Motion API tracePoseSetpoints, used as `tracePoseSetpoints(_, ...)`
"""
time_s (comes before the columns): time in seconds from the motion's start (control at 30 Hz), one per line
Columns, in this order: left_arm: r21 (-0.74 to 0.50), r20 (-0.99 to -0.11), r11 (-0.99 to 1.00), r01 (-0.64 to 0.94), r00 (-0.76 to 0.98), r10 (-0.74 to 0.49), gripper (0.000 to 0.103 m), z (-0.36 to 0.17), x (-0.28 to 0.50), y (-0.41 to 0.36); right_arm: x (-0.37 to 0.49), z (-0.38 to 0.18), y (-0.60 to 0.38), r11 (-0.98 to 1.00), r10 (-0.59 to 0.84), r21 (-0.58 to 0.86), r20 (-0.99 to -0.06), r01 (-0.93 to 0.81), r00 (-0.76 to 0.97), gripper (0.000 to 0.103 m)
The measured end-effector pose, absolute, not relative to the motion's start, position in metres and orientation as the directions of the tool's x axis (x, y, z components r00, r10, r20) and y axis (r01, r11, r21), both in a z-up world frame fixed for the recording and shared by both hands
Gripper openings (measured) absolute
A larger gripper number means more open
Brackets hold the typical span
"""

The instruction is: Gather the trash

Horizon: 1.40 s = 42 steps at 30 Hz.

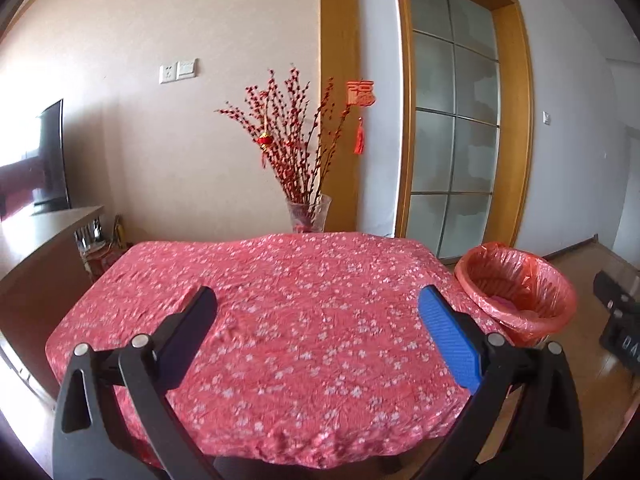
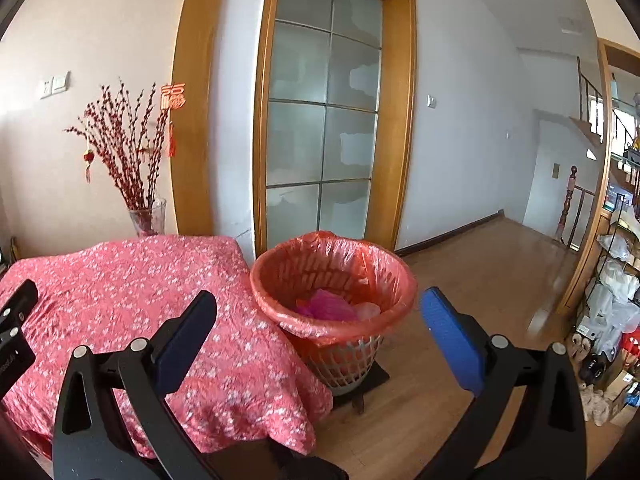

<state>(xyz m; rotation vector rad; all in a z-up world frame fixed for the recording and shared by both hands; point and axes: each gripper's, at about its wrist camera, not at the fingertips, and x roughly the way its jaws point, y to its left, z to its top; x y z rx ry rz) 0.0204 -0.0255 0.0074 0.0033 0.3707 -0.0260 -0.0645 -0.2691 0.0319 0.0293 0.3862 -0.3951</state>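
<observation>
Pretty festive room tbh. There's a table (image 1: 280, 320) under a pink floral cloth, and right behind it a glass vase (image 1: 309, 213) stuffed with red berry branches (image 1: 288, 136) with little red ornaments hanging off them. A frosted glass door (image 2: 324, 120) in a wooden frame, a wall switch (image 1: 178, 71), a TV (image 1: 44, 160) off left, and shelves (image 2: 616, 280) crammed with bags and shoes.

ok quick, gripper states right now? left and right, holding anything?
Left gripper: open, nothing between the fingers, over the tablecloth.
Right gripper: open, empty, pointing toward the trash basket.
</observation>
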Motion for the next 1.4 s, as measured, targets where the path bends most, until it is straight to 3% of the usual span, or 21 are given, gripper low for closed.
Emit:
tracePoseSetpoints(0.7, -0.027, -0.433, 1.0, 0.006, 0.901, -0.017, 0.098, -0.005, 0.001, -0.024, -0.084, 0.016, -0.271, 0.92, -0.362, -0.024, -0.434, 0.391, 0.825, 0.101)
tracePoseSetpoints(1.4, -0.011, -0.421, 1.0, -0.012, 0.907, 0.006, 0.098, -0.002, -0.003, -0.026, -0.086, 0.014, -0.271, 0.923, -0.354, -0.022, -0.44, 0.384, 0.825, 0.101)
